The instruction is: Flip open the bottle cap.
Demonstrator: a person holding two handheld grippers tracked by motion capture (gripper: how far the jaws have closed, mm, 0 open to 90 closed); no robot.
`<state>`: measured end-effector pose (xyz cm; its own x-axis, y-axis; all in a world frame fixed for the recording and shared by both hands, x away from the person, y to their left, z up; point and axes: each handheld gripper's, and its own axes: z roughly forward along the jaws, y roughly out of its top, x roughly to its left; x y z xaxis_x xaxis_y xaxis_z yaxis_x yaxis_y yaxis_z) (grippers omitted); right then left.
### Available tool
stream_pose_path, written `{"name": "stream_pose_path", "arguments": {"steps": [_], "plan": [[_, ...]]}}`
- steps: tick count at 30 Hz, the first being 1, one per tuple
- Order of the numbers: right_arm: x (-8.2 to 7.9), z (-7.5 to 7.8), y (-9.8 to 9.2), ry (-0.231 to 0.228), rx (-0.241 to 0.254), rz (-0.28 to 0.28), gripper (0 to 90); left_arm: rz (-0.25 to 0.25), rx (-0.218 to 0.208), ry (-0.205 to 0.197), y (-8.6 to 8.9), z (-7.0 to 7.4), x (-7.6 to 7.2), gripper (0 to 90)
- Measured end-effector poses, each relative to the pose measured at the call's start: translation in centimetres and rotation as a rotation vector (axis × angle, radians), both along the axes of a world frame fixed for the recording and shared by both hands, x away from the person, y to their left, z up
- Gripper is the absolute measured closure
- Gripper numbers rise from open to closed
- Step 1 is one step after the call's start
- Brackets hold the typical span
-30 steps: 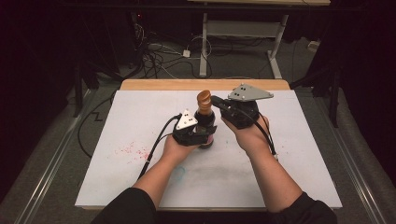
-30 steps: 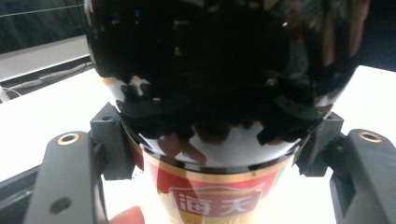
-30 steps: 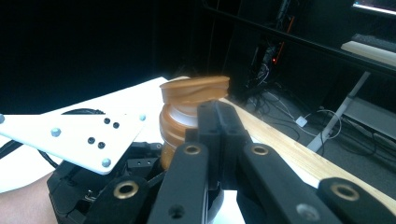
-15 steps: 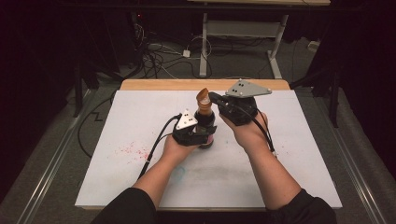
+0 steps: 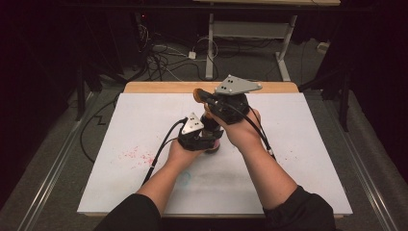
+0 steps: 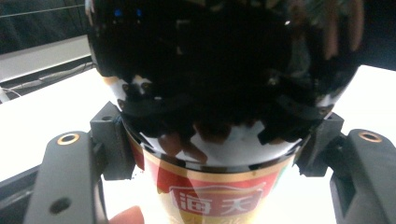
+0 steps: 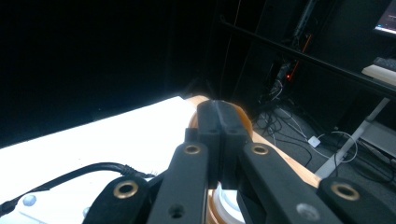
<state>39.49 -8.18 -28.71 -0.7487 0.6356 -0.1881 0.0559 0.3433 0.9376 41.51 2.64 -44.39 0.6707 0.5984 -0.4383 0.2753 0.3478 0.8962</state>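
Clamping the dark sauce bottle [image 6: 219,93] upright over the white table [image 5: 120,139], the left gripper [image 5: 204,137] could let it slip and spill if the right gripper [image 7: 218,122], jaws shut flat against the orange cap [image 5: 198,94], tugs sideways.

The bottle [image 6: 219,116] has a glossy, dark, mirror-smooth shoulder and a shiny red and gold printed label. Its cap [image 7: 243,119] looks like smooth orange-brown plastic. Both tools, left [image 5: 204,137] and right [image 5: 211,98], are matt black plastic with brass-coloured metal rivets. The worktop [image 5: 298,144] carries a matt white sheet, stained pink near its left edge, with bare wood along its far edge.
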Motion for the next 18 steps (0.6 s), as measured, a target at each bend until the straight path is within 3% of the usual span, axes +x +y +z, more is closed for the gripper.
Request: {"name": "stream_pose_path", "arguments": {"steps": [2,3,8,18], "plan": [[0.0,0.0,-0.3,0.000,-0.001,-0.002,90.0,0.010,-0.019,0.006,-0.1,0.0,0.0,28.5],[0.0,0.0,-0.6,0.000,0.003,-0.008,90.0,0.001,-0.003,0.001,0.0,0.0,0.0,28.5],[-0.1,-0.1,-1.8,0.008,0.015,-0.026,90.0,0.008,-0.021,0.006,-0.1,0.0,0.1,28.5],[-0.4,-1.2,-4.4,0.025,0.041,-0.060,90.0,-0.004,0.000,0.006,0.1,0.0,0.1,28.4]]}}
